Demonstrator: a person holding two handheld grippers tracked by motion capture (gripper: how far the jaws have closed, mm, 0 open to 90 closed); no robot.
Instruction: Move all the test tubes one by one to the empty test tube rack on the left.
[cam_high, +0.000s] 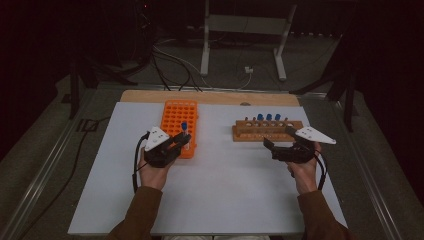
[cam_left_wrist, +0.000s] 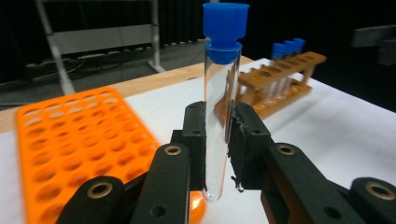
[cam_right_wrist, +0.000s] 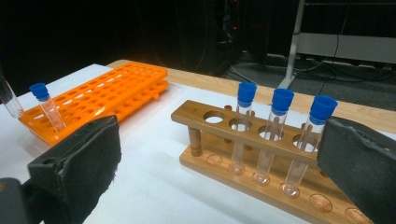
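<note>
My left gripper (cam_left_wrist: 219, 156) is shut on a clear test tube (cam_left_wrist: 221, 112) with a blue cap, held upright over the near right corner of the orange rack (cam_left_wrist: 70, 144). In the high view this gripper (cam_high: 182, 141) sits at the rack's (cam_high: 179, 120) front end, a blue cap (cam_high: 184, 126) just above its tips. My right gripper (cam_high: 279, 141) stands wide open in front of the wooden rack (cam_high: 267, 131), nothing between its pads (cam_right_wrist: 79, 158). Three blue-capped tubes (cam_right_wrist: 273, 135) stand in the wooden rack (cam_right_wrist: 210, 161). Another blue-capped tube (cam_right_wrist: 48, 112) stands at the orange rack's (cam_right_wrist: 107, 95) near end.
Both racks rest on a white board (cam_high: 220, 190) over a wooden tabletop (cam_high: 210, 96). Cables and a white metal frame (cam_high: 245, 30) lie on the dark floor beyond the far edge. A clear tube end (cam_right_wrist: 10, 100) shows at the left edge of the right gripper view.
</note>
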